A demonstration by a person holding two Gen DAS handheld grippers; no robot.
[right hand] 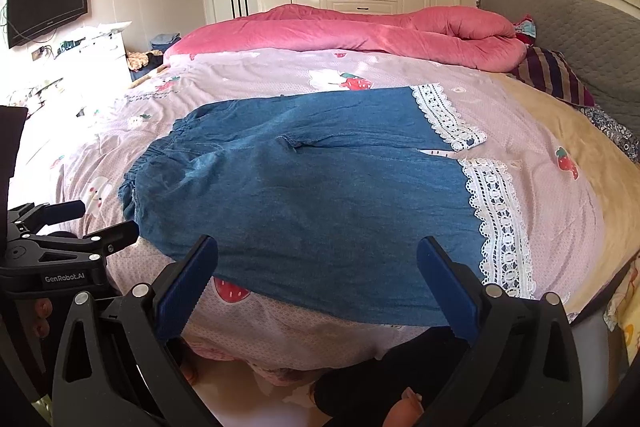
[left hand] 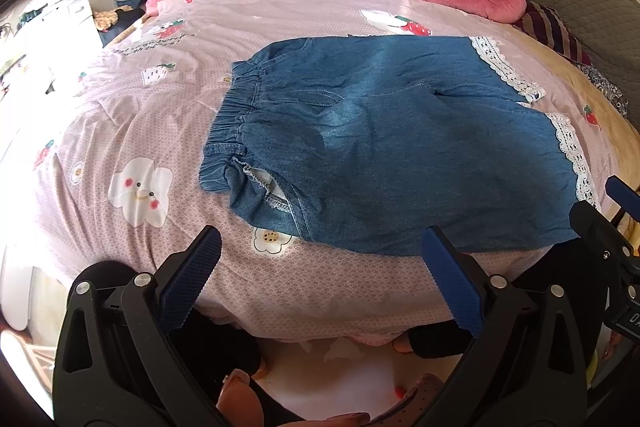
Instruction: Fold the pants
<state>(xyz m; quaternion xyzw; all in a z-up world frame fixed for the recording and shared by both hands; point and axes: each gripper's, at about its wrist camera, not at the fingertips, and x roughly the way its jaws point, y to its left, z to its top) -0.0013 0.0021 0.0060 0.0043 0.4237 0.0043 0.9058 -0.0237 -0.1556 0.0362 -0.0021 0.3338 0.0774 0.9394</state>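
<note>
Right tool [left hand: 624,203] cut off by frame edge; striped pillow [right hand: 552,75] partly under pink quilt [right hand: 360,31]

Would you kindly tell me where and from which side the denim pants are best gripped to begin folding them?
Probably the near long edge of the denim pants: the left gripper near the elastic waistband, the right gripper near the lace hem. Come from the near bedside, low. They lie flat, spread sideways, and both jaws are open and empty.
</note>
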